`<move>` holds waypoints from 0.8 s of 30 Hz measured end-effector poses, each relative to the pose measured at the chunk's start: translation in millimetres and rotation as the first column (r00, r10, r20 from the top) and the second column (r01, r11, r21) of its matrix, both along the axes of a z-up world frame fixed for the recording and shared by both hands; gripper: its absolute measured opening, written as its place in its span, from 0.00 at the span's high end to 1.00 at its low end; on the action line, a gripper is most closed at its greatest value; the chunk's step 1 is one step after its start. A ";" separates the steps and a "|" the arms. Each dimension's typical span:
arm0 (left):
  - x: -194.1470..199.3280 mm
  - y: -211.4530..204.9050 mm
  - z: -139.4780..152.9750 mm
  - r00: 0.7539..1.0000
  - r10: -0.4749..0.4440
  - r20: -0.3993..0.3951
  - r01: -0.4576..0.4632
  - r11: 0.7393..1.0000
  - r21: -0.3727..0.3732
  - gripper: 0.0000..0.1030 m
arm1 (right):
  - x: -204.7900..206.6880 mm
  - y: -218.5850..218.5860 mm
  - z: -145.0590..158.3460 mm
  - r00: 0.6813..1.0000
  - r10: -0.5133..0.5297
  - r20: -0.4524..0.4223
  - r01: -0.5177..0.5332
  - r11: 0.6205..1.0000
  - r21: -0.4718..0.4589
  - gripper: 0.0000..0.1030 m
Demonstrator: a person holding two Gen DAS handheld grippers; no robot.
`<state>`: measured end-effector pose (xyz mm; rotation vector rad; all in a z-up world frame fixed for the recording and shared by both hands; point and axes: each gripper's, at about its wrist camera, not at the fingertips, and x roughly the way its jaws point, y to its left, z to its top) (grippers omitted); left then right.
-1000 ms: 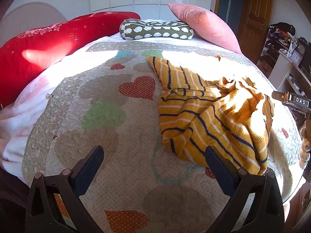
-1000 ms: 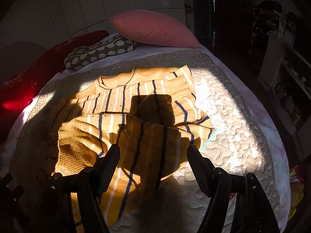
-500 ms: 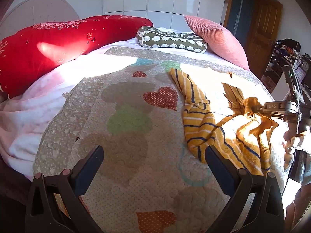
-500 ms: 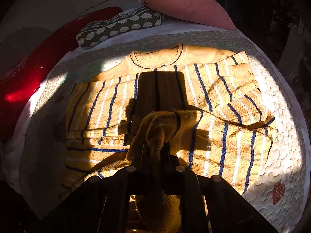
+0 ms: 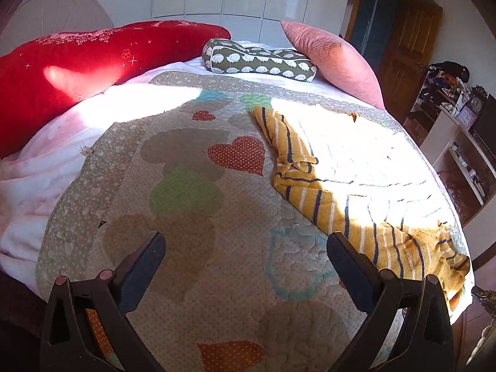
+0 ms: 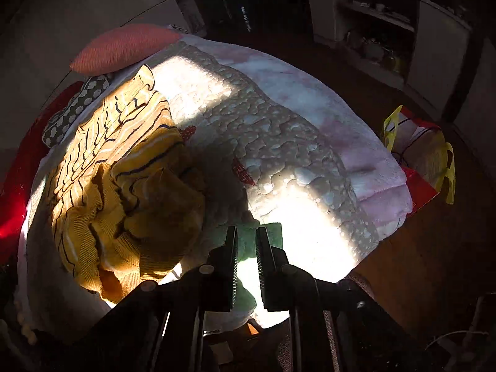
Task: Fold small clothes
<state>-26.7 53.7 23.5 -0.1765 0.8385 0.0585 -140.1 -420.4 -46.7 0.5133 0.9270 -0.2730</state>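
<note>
A yellow sweater with navy and white stripes [image 5: 347, 204] lies spread on the quilted bed cover [image 5: 186, 217], one sleeve reaching toward the pillows, its lower part bunched at the right edge. My left gripper [image 5: 246, 252] is open and empty above the quilt, left of the sweater. In the right wrist view the sweater [image 6: 124, 192] lies crumpled to the left. My right gripper [image 6: 246, 263] has its jaws nearly together with nothing between them, off the sweater's right side near the bed's edge.
A red bolster [image 5: 77, 71], a green patterned cushion [image 5: 257, 60] and a pink pillow [image 5: 334, 59] line the head of the bed. Shelves [image 5: 458, 142] and a door stand to the right. A yellow and red bag [image 6: 424, 155] sits on the floor.
My right gripper closed on the sweater, pulled it toward the bed's edge, then let go and swung to the right. The sweater now lies more spread out. The left gripper stayed open.
</note>
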 end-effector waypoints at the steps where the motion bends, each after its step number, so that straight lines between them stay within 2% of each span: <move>1: 0.8 0.1 -0.9 1.000 0.003 -0.005 -0.003 1.000 -0.007 0.00 | -4.0 -3.0 8.3 0.999 -0.001 0.040 0.001 1.000 -0.004 0.87; 2: 1.2 0.4 -1.4 1.000 0.007 -0.009 -0.007 1.000 -0.016 0.00 | -4.2 -0.1 19.9 0.996 0.021 0.085 -0.019 1.000 -0.020 0.80; 3: 1.1 0.2 -1.4 1.000 0.011 -0.010 -0.012 1.000 -0.025 0.00 | 0.4 8.4 32.1 0.990 0.061 0.126 -0.056 0.997 -0.043 0.57; 5: -2.0 -0.6 -0.1 1.000 0.013 -0.007 -0.014 0.999 -0.034 0.00 | 18.8 35.1 48.8 0.964 0.185 0.192 -0.172 0.982 -0.082 0.28; 7: -6.1 -3.2 2.5 1.000 0.009 -0.003 -0.009 1.000 -0.022 0.00 | 47.6 70.1 52.6 0.926 0.306 0.219 -0.290 0.951 -0.103 0.28; 10: -11.8 -3.6 8.5 1.000 0.009 0.008 -0.009 1.000 0.000 0.00 | 97.2 114.8 41.7 0.871 0.451 0.194 -0.424 0.891 -0.166 0.28; 13: -17.7 3.4 14.6 0.999 0.031 0.023 -0.031 0.999 0.017 0.00 | 148.1 140.8 16.9 0.853 0.508 0.119 -0.486 0.856 -0.176 0.28; 14: -19.7 7.0 16.3 0.999 0.040 0.028 -0.041 0.999 0.019 0.00 | 160.2 147.8 8.1 0.843 0.530 0.092 -0.512 0.843 -0.165 0.35; 15: -21.7 11.5 17.7 0.998 0.050 0.032 -0.051 0.998 0.021 0.00 | 168.3 153.1 -0.3 0.831 0.552 0.074 -0.541 0.831 -0.130 0.69; 16: -23.6 16.3 18.5 0.998 0.060 0.036 -0.061 0.998 0.024 0.00 | 172.9 156.7 -7.7 0.823 0.565 0.060 -0.560 0.825 -0.079 0.93; 17: -24.8 21.8 19.0 0.997 0.071 0.038 -0.072 0.997 0.027 0.00 | 173.5 159.8 -13.6 0.818 0.573 0.052 -0.574 0.819 -0.010 0.95; 18: -24.8 27.0 19.2 0.996 0.082 0.039 -0.083 0.996 0.027 0.00 | 167.5 163.4 -12.5 0.807 0.584 0.087 -0.588 0.808 0.041 0.95; 20: -22.2 38.0 19.2 0.994 0.104 0.038 -0.105 0.994 0.022 0.00 | 146.1 180.4 -2.5 0.756 0.629 0.179 -0.653 0.745 0.140 0.95; 21: -19.4 43.3 19.3 0.993 0.114 0.039 -0.115 0.993 0.013 0.00 | 133.4 195.1 3.5 0.718 0.660 0.221 -0.696 0.694 0.184 0.95; 22: -15.8 48.2 19.5 0.991 0.125 0.038 -0.125 0.992 0.002 0.00 | 119.2 214.5 7.5 0.665 0.701 0.257 -0.747 0.627 0.223 0.95; 24: -8.5 56.9 20.9 0.988 0.149 0.037 -0.148 0.989 -0.027 0.00 | 92.1 257.9 8.5 0.538 0.786 0.303 -0.839 0.468 0.277 0.95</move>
